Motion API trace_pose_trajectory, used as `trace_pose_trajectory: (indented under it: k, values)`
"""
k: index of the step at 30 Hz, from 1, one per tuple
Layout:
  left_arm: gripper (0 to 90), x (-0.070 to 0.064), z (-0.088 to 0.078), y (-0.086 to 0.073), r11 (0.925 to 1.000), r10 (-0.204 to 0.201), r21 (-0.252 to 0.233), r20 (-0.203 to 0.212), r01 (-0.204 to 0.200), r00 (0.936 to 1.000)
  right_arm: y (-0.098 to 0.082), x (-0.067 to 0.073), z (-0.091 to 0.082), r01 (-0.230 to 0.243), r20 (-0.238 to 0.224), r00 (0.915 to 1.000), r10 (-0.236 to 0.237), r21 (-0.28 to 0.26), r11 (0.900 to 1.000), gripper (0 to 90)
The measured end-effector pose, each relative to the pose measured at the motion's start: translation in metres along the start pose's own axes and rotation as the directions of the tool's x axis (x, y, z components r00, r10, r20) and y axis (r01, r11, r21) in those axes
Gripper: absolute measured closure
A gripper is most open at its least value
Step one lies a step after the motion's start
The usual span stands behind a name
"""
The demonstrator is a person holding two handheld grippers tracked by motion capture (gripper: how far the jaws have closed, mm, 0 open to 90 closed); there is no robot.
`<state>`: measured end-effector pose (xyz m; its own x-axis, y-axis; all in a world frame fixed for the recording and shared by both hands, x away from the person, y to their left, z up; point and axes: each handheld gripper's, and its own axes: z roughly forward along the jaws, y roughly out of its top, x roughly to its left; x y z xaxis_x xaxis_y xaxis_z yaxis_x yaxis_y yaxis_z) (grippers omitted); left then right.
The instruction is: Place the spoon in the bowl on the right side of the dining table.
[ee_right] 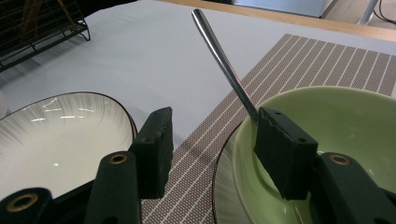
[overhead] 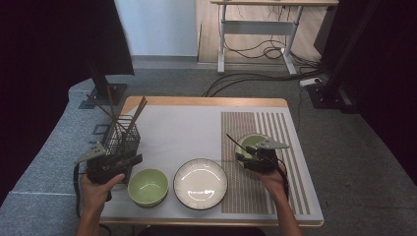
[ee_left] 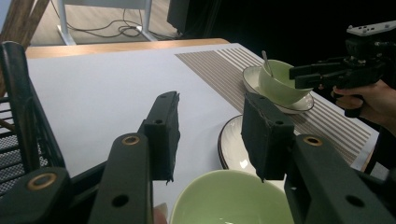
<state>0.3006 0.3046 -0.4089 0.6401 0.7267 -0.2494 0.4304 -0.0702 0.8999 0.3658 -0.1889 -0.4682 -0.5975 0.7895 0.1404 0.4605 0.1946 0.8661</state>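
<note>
Letting go of spoon (ee_right: 223,65) in green bowl (ee_right: 327,135); right tool (ee_right: 212,149) apart, left tool (ee_left: 212,135) apart, empty. Next probably: withdrawing from bowl without tipping spoon.

Shiny polished metal spoon (ee_right: 223,63) in a glossy green ceramic bowl (ee_right: 345,135). Striped brown woven placemat (ee_right: 299,70) looks rough, matt

Left gripper (overhead: 129,161) held level, jaws apart — empty; right gripper (overhead: 242,158) likewise parted, nothing clamped.
</note>
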Motion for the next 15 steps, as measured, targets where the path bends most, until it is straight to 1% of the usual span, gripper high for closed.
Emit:
trace_pose_trajectory:
  k: [5,8,12,15]
  values:
    - [56.4,0.0016,-0.0007,0.0012,1.0,-0.003,-0.002,-0.003,0.003,1.0,-0.0034,0.0008,0.0014,0.0,0.001,1.0,0.0,0.011,1.0,46.5]
    - [56.1,0.0018,-0.0006,0.0014,1.0,-0.001,0.003,-0.005,0.001,1.0,-0.0042,0.0021,0.0007,-0.009,-0.012,0.9999,0.009,0.0,1.0,46.5]
    - [55.1,0.0029,-0.0029,0.0013,1.0,0.001,0.001,-0.021,-0.001,0.9998,-0.0038,0.0033,-0.0004,-0.002,-0.013,0.9999,0.002,-0.002,1.0,46.5]
    - [55.2,0.0051,-0.0054,0.0008,1.0,-0.004,-0.007,-0.024,0.004,0.9997,-0.0035,0.0045,0.0,0.004,-0.011,0.9999,-0.004,-0.008,1.0,46.7]
